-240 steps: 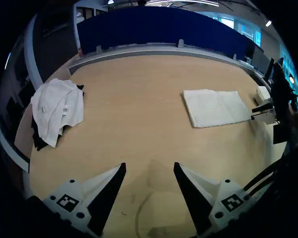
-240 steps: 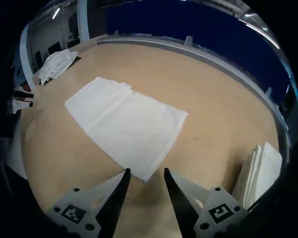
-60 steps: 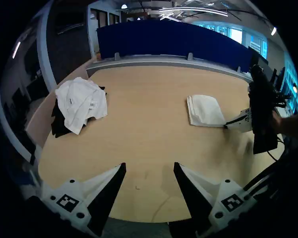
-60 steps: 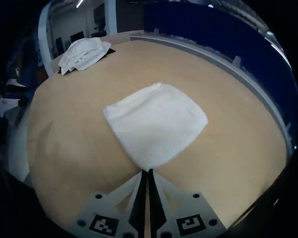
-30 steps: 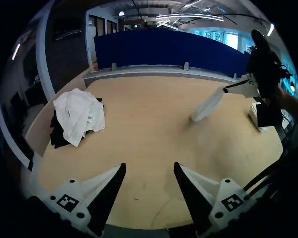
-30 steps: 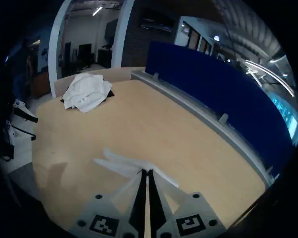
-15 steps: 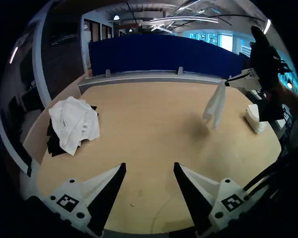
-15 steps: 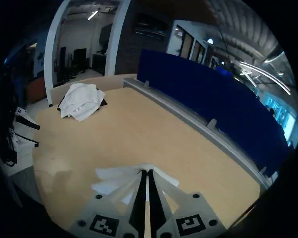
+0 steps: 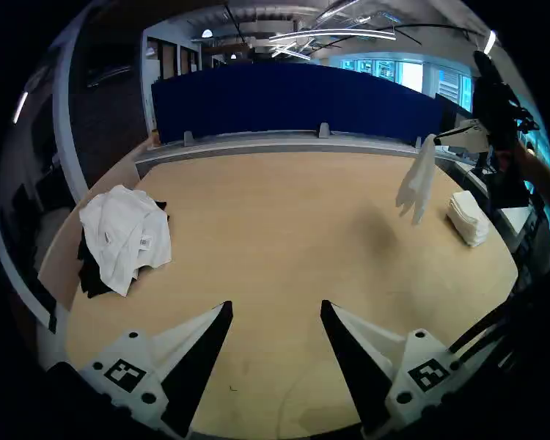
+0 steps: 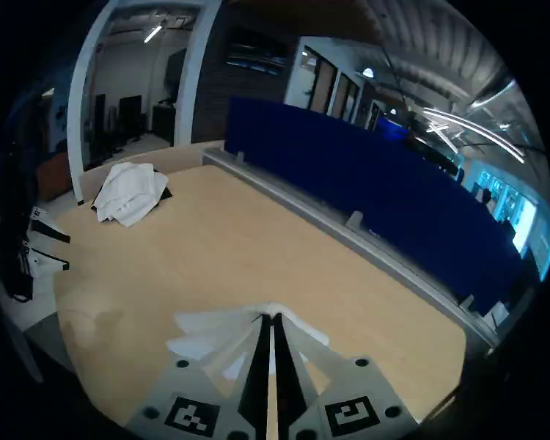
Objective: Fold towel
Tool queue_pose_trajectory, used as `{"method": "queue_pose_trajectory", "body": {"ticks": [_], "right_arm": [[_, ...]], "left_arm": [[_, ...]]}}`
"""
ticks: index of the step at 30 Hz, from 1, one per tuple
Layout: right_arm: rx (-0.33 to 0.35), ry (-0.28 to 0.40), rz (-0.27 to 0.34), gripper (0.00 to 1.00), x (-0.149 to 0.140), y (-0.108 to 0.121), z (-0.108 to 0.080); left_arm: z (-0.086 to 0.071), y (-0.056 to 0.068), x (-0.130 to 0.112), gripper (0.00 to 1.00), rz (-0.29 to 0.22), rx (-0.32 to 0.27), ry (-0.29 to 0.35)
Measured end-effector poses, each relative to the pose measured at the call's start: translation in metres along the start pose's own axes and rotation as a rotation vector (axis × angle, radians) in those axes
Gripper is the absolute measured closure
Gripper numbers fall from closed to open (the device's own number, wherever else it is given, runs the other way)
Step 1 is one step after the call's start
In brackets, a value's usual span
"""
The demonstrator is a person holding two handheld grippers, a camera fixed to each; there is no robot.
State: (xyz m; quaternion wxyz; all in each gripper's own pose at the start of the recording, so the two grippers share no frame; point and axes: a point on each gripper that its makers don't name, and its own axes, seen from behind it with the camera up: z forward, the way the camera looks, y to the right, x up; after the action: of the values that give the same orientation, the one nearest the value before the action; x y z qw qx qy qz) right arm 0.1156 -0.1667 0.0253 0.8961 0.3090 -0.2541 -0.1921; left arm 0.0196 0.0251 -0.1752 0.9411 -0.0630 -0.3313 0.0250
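Note:
The folded white towel hangs in the air above the right side of the wooden table, held by one corner. My right gripper, held by a hand, is shut on that corner. In the right gripper view the towel droops left of the shut right gripper. My left gripper stands open above the table's near edge with nothing between its fingers; the right gripper view has it at the far left.
A stack of folded white towels lies at the table's right edge. A loose pile of white cloths over something dark sits at the left end. A blue partition runs along the far side.
The right gripper has lifted the folded towel off the table and carried it up and right, toward the stack. The left gripper has stayed open and hardly moved.

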Motion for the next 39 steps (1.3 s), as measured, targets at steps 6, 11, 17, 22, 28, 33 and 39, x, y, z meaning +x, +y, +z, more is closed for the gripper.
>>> {"method": "queue_pose_trajectory", "body": {"ticks": [6, 11, 17, 22, 28, 33, 39], "right_arm": [[-0.045, 0.005, 0.042, 0.97, -0.011, 0.048, -0.025], [-0.085, 0.001, 0.058, 0.97, -0.022, 0.090, -0.044], [-0.130, -0.017, 0.066, 0.97, -0.040, 0.140, -0.065], [-0.159, -0.027, 0.083, 0.97, -0.054, 0.175, -0.078], [-0.185, -0.032, 0.112, 0.97, -0.069, 0.203, -0.087], [-0.194, -0.038, 0.133, 0.97, -0.082, 0.216, -0.089], [-0.204, -0.048, 0.145, 0.97, -0.093, 0.222, -0.091]], "left_arm": [[0.006, 0.008, 0.005, 0.11, 0.012, -0.005, -0.005], [0.012, 0.016, 0.009, 0.11, 0.017, -0.010, -0.010], [0.018, 0.026, 0.014, 0.11, 0.031, -0.010, -0.018], [0.021, 0.035, 0.017, 0.11, 0.041, -0.014, -0.027], [0.023, 0.046, 0.020, 0.11, 0.053, -0.019, -0.032], [0.025, 0.052, 0.023, 0.11, 0.064, -0.021, -0.034], [0.025, 0.056, 0.025, 0.11, 0.072, -0.022, -0.037]]}}
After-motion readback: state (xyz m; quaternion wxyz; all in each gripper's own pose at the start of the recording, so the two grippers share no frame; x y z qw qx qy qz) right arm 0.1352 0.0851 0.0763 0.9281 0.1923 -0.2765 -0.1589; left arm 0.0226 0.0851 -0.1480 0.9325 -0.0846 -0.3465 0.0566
